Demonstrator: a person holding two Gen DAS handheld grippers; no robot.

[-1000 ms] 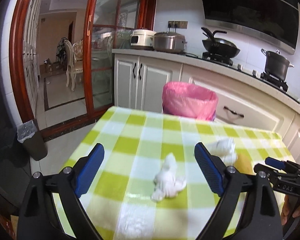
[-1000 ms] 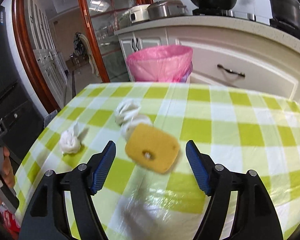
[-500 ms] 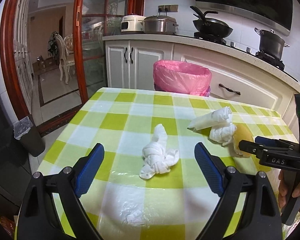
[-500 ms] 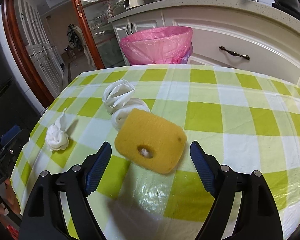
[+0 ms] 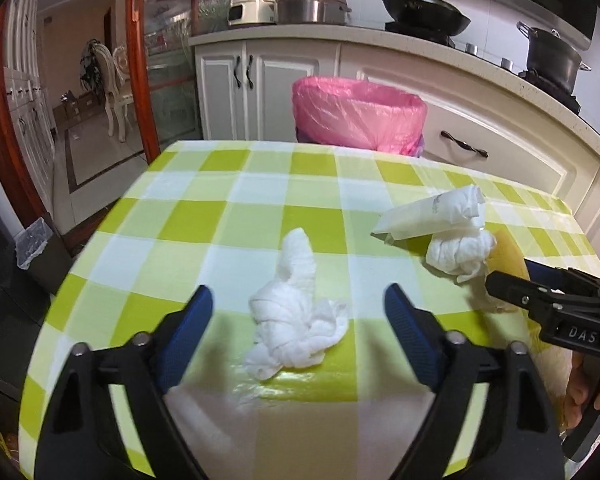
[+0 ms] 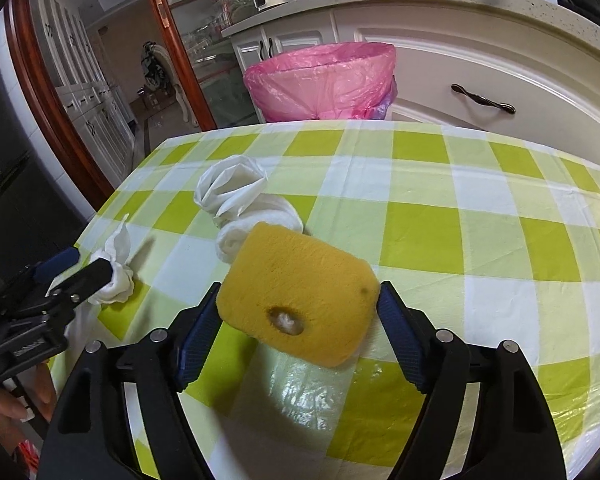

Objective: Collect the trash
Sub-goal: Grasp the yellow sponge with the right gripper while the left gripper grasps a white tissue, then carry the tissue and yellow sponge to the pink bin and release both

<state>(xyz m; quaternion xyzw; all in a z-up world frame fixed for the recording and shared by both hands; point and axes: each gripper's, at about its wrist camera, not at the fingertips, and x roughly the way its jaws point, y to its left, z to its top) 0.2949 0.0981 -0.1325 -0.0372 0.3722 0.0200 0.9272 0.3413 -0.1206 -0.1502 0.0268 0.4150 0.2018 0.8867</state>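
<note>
- Kitchen cupboards in white are standing behind a bench (image 5: 228, 216) that is wearing a green and white checked cloth.
- Up on the far worktop, a rice cooker (image 5: 252, 8), a silver pot (image 5: 312, 6), a black wok (image 5: 424, 16) and a dark pot (image 5: 552, 58) are sitting in a row.
- A bin with a pink bag (image 5: 358, 114) is standing just behind the far edge of the bench.
- The left hand-held gripper (image 5: 296, 316) is pointing down at the bench, and its jaws are closing.
- A crumpled white tissue (image 5: 296, 308) is lying on the cloth between its blue pads, but the pads are not touching it.
- The right hand-held gripper (image 6: 298, 314) is also closing its jaws.
- A yellow sponge (image 6: 300, 288) is sitting between them, and both blue pads are touching its sides.
- The sponge has a small hole with something white in it.
- I cannot tell if the sponge is being lifted or is resting on the cloth.
- Two more tissues are lying just behind the sponge: a rolled white tissue (image 6: 230, 188) and a second wad (image 6: 260, 220) that is touching the sponge.
- A person's fingers (image 5: 584, 388) are showing at the right edge of the left view, holding the other tool.
</note>
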